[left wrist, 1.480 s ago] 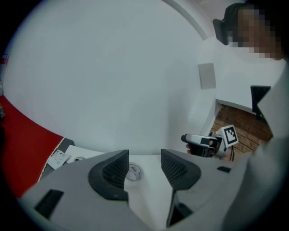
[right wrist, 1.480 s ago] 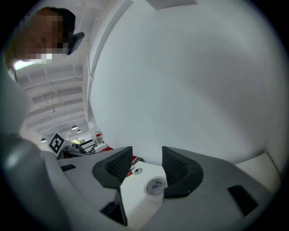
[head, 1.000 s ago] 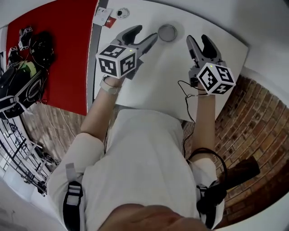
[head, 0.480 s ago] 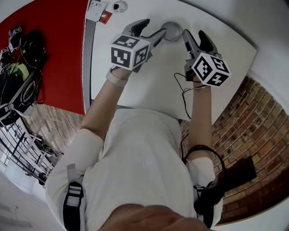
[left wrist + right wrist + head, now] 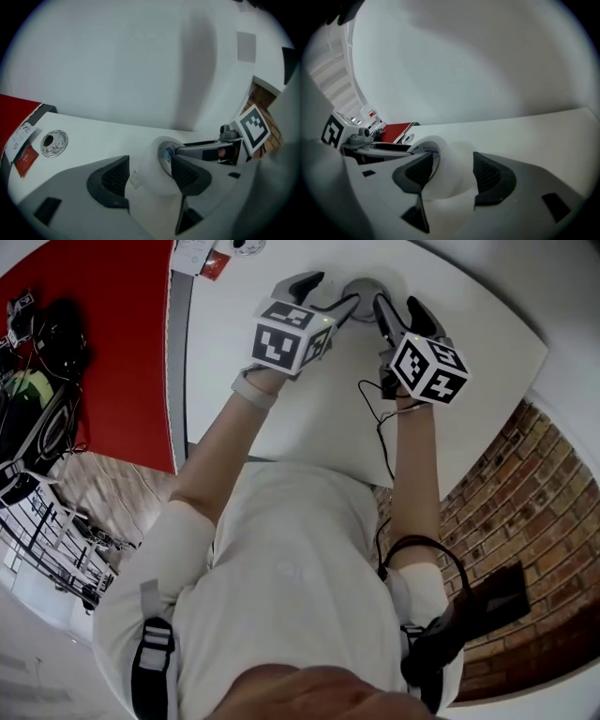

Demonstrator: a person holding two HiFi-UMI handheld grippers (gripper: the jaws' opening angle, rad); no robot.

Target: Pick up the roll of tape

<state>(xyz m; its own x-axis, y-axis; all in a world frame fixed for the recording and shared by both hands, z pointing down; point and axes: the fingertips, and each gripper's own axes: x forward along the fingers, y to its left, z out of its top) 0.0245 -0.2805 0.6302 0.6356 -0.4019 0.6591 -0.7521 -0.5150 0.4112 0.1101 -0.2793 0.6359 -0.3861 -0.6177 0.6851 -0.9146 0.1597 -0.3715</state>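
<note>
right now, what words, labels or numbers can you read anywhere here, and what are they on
No text can be read as words.
Roll of tape: blue and red print on its inner core, too small to read.
White card at the table edge: printed lines, blurred.
Red card beside it: a pale mark, unreadable.
Marker cubes: black and white square patterns only, no words.

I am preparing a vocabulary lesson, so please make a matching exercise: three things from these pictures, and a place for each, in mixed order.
1 roll of tape
2 round metal disc
3 brick floor

a beside the red card
b right of the table in the head view
c between the jaws of the left gripper

Pairs: 1-c, 2-a, 3-b
</note>
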